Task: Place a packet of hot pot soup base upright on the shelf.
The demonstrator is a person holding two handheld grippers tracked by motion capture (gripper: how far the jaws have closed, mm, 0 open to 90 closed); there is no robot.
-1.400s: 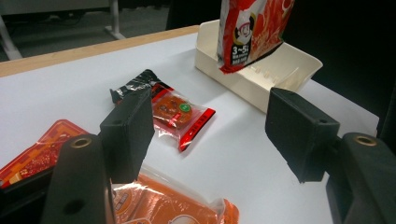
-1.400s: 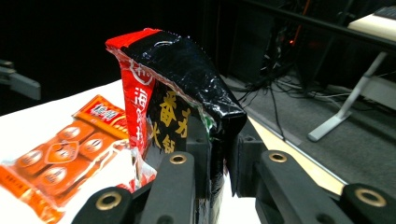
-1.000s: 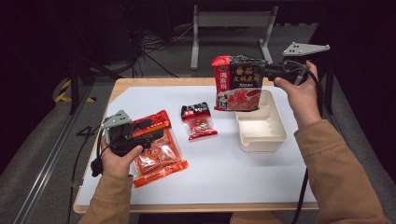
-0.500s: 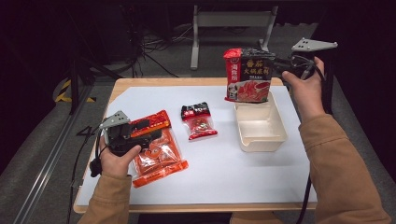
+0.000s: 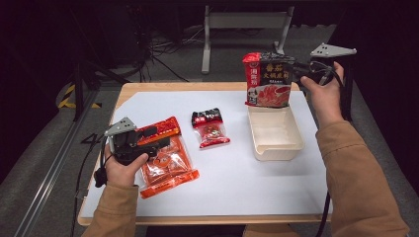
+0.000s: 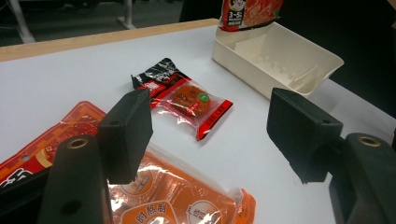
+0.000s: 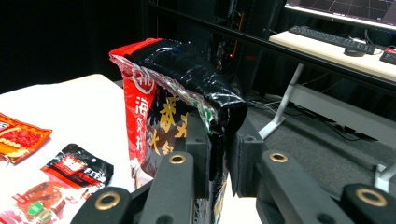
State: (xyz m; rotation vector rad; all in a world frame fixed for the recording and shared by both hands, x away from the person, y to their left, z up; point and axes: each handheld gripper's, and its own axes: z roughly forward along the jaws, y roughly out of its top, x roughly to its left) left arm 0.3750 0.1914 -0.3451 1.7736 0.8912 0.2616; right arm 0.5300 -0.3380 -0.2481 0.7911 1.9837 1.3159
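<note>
tray (image 5: 276,148): bare inside | red-black pouch (image 5: 268,81): in right tongs (image 5: 291,69), above tray

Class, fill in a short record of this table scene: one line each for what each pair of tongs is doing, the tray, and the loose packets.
right tongs: shut on the red-and-black pouch, held above the tray's far end
left tongs: open, over the orange packet
tray: cream, nothing seen inside
small packet: flat on the white table, between orange packet and tray
</note>
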